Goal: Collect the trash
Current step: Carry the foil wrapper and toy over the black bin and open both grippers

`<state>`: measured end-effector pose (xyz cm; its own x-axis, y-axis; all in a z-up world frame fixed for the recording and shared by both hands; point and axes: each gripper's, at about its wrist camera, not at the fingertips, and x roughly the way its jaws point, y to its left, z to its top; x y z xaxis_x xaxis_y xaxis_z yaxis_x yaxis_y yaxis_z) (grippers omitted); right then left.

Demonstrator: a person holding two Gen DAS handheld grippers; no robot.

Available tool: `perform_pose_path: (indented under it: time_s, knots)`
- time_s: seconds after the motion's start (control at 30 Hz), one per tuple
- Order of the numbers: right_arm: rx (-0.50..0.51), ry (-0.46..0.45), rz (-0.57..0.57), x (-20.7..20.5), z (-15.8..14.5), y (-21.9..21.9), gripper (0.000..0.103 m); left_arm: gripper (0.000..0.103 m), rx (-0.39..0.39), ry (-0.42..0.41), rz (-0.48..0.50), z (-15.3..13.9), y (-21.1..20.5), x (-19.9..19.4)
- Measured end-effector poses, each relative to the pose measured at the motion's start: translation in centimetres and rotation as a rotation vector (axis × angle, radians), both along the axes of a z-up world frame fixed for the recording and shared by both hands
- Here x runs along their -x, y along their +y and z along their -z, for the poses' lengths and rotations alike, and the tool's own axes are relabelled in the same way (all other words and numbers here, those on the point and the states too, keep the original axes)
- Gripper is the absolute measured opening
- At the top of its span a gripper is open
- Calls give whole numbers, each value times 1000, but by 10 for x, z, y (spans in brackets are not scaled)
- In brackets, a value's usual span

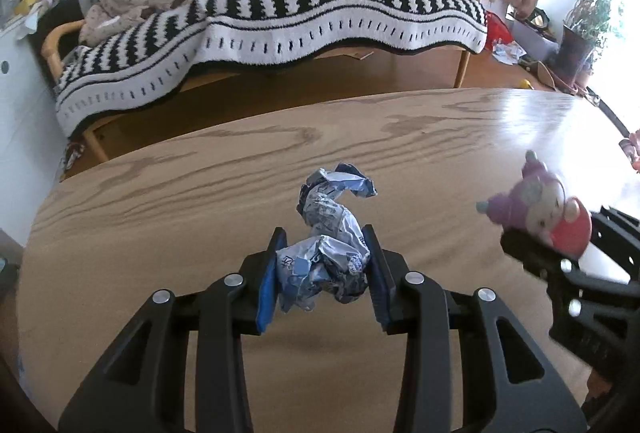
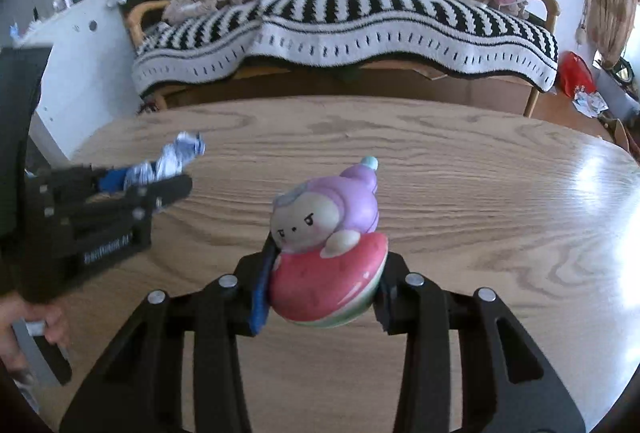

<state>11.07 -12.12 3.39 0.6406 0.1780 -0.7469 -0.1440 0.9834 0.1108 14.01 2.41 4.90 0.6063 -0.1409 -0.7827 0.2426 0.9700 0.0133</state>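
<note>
- Crumpled wrapper [image 1: 328,245]: pinched between left gripper [image 1: 326,273] pads, long axis pointing away toward the table's [image 1: 160,201] far edge.
- Right gripper [image 2: 324,285]: clamped on toy figurine [image 2: 324,249].

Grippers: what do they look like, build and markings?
Both alike: the left gripper and right gripper have black linkage arms with triangular cutouts, silver pivot pins and blue ribbed pads. White lettering on the left gripper's side, too blurred to read.

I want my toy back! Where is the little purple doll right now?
The purple doll is clamped in the right tool, above the wooden table. In the left wrist view it shows at the right edge, right of the crumpled wrapper.
</note>
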Motion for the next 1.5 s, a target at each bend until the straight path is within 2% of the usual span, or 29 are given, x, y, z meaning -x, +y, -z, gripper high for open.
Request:
perform_pose_path:
  time_s: [0.1, 0.23, 0.5, 0.57, 0.7, 0.83, 0.93, 1.07, 1.13, 1.2, 1.27, 1.33, 1.5]
  knots:
    - [-28, -40, -2, 30, -27, -3, 40, 37, -4, -14, 4, -20, 4, 33]
    - [-53, -100, 30, 82, -64, -23, 40, 37, -10, -50, 41, -53, -11, 82]
    - [-58, -167, 153, 210, -109, -101, 41, 37, 80, -123, 185, -121, -73, 184]
    - [-52, -176, 186, 237, -115, -120, 41, 37, 95, -130, 217, -127, -90, 204]
    - [-13, -199, 279, 307, -124, -171, 41, 37, 183, -98, 300, -128, -135, 255]
    - [-58, -196, 374, 369, -120, -226, 42, 37, 226, -22, 415, -99, -199, 312]
    - [-73, -145, 435, 408, -96, -262, 42, 38, 212, 50, 499, -64, -242, 348]
    - [-172, -3, 518, 447, -32, -309, 42, 38, 206, 192, 567, 6, -292, 390]
    - [-238, 119, 531, 459, 18, -325, 42, 38, 183, 259, 577, 47, -313, 404]
    - [-250, 248, 566, 462, 69, -337, 42, 38, 146, 329, 590, 88, -325, 410]
    - [-281, 328, 609, 472, 109, -348, 42, 38, 113, 428, 587, 119, -331, 403]
    - [-310, 367, 628, 478, 129, -353, 42, 38, 139, 441, 537, 127, -330, 386]
    - [-324, 392, 650, 479, 143, -357, 42, 38, 104, 452, 516, 140, -338, 371]
